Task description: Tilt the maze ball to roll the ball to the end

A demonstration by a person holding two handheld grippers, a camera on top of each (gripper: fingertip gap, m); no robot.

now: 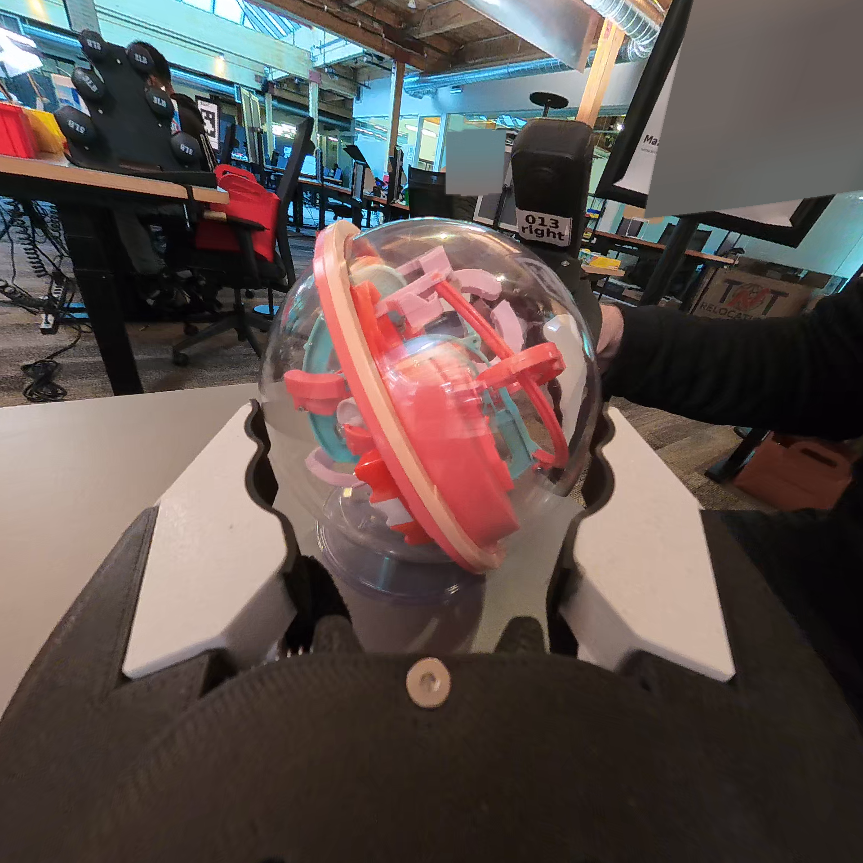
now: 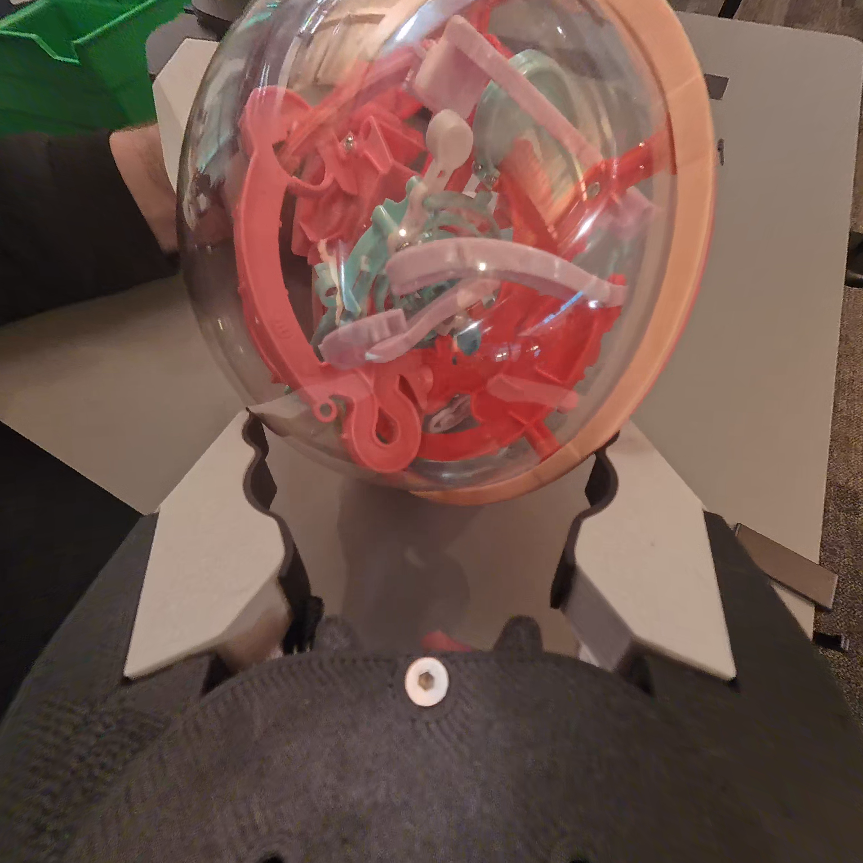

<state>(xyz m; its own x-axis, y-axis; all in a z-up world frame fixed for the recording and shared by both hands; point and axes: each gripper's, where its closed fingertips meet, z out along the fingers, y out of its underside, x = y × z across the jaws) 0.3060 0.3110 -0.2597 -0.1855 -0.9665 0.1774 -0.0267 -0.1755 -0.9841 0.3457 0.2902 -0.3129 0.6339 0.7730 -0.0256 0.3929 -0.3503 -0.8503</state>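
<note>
Clear plastic forms the shell of the maze ball [image 1: 429,387], and inside it there are red, pink and teal tracks, with a peach ring around its middle that stands tilted. In the left wrist view the ball sits between the two fingers of the left gripper [image 1: 429,420], whose jaws stand wide and press on both sides of the shell, so they are clamped on it. The ball is above the white table [image 1: 93,467], near its far edge. The right gripper [image 2: 429,439] meets the ball from the opposite side; its jaws are also spread and touch the lower part of the shell. A hand in a dark sleeve [image 1: 611,336] holds this gripper. The small ball inside I cannot find.
</note>
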